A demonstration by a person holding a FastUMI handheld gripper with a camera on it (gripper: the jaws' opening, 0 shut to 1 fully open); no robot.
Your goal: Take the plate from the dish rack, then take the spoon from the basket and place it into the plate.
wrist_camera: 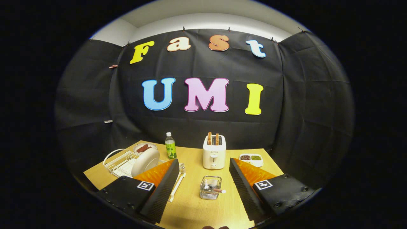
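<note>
A cream plate [146, 161] stands on edge in the white wire dish rack [118, 163], just beyond my left finger. A small wire basket [210, 187] sits on the wooden table between my two fingers, with the spoon [213, 189] lying in it, handle toward the right. My gripper [203, 165] is open and holds nothing; its black and orange fingers [165, 184] stand wide apart above the table's near part.
A white toaster [214, 156] with bread slices stands beyond the basket. A green bottle [170, 146] and a small dish of food [144, 148] are behind the rack. A two-part tray of beans [251, 159] lies right of the toaster. White tongs [178, 183] lie by the left finger.
</note>
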